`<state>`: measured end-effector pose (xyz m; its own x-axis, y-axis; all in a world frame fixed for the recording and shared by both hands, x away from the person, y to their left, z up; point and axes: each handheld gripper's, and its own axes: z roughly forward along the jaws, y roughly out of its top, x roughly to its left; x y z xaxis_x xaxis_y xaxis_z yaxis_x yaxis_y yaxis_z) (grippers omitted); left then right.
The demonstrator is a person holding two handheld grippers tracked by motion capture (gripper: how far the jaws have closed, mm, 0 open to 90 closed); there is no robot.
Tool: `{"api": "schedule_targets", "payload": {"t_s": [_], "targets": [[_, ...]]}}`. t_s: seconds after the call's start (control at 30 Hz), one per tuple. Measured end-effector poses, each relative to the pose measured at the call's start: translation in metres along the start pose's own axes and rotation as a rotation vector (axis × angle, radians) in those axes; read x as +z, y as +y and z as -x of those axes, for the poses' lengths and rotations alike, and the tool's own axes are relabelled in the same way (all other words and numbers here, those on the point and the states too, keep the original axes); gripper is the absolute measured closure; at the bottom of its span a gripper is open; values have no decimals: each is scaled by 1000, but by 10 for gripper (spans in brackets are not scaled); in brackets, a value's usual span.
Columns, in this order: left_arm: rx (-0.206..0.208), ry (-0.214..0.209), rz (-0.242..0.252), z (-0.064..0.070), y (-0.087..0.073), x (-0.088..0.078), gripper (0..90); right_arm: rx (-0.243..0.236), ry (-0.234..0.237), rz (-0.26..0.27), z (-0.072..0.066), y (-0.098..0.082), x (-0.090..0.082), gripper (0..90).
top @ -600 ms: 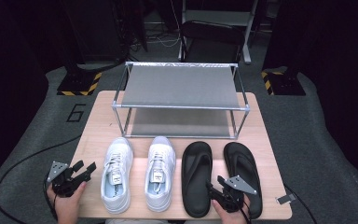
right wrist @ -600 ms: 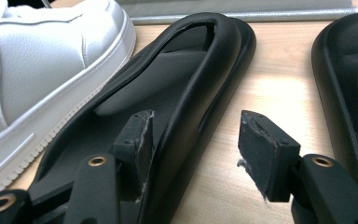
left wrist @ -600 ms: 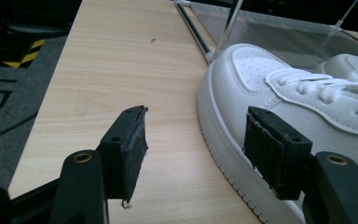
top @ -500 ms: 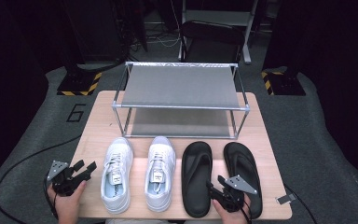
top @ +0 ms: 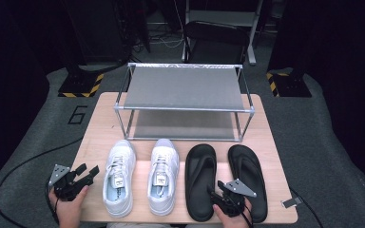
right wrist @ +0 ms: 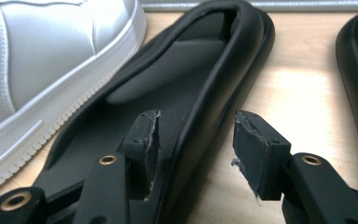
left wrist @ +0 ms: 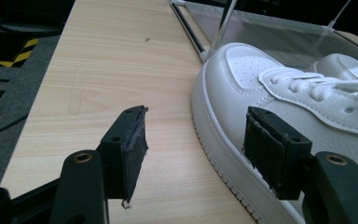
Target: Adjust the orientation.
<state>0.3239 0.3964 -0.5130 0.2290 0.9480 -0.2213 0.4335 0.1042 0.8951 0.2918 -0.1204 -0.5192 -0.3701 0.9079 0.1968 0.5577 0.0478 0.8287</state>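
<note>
Table edge: wooden table (top: pixel 90 137) is seen bare along its left side; the left gripper (top: pixel 86 173) is held over that near-left margin, just left of the left white sneaker (top: pixel 119 175)
Rack: shoe rack (top: pixel 185 88) stands at the far half of the table; a bare strip of wood is left between its front rail and the toes of all four shoes
Row of shoes: counted from the rack's front rail toward the person, left white sneaker, right white sneaker (top: pixel 163 175), left black flip-flop (top: pixel 200 180) and right black flip-flop (top: pixel 248 178) are laid side by side with narrow gaps
Left gripper jaws: spread wide in the left gripper view (left wrist: pixel 193 149); nothing is held; bare wood lies between them, and the sneaker's sole edge (left wrist: pixel 223 154) is seen just behind the right-hand jaw; contact cannot be told
Right gripper: placed at the near end of the left black flip-flop (top: pixel 218 195); jaws spread wide in the right gripper view (right wrist: pixel 196 144); the flip-flop's raised side rim (right wrist: pixel 205 121) runs up between them, close to one pad; no pressing is seen
Room to move: open wood is seen left of the sneakers and in the gap between the flip-flops (right wrist: pixel 298 93)
Against the earlier frames: both grippers and all four shoes are found in the same places before the rack; no shift is seen
</note>
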Motion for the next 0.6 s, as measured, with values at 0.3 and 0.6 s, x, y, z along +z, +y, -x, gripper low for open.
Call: {"api": "schedule_targets", "payload": {"t_s": [0.3,0.6], "targets": [[-6,11,-3,0,0,-1,389,30,33,-19,3,1,1,667],[-17,20,4,-3,-1,-3,389,26,-23,-2,5,6,4,712]]}}
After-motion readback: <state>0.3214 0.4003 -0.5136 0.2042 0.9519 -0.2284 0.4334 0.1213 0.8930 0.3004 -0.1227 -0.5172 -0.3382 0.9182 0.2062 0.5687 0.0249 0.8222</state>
